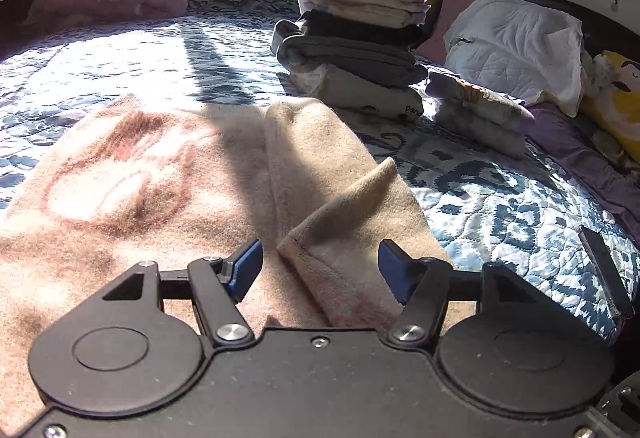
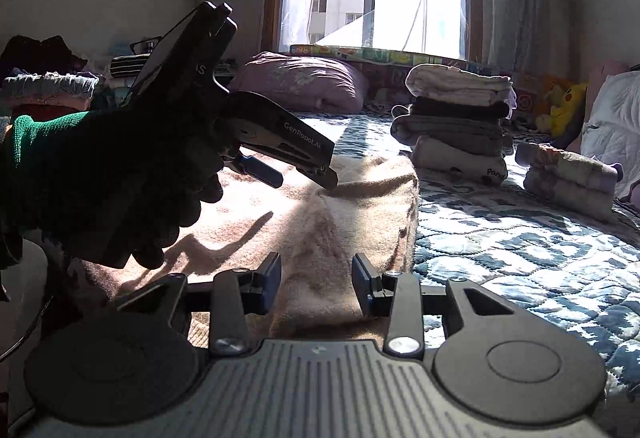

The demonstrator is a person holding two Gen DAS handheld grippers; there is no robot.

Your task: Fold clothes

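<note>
Left wrist view: left gripper point(image 1: 320, 270), jaws apart, straddles folded sleeve point(image 1: 352, 222) of tan sweater point(image 1: 160, 174) w/o gripping; sleeve runs straight ahead.
Right wrist view: right gripper point(image 2: 316, 282) unclenched over sweater's rt edge; left nearer fold.
</note>
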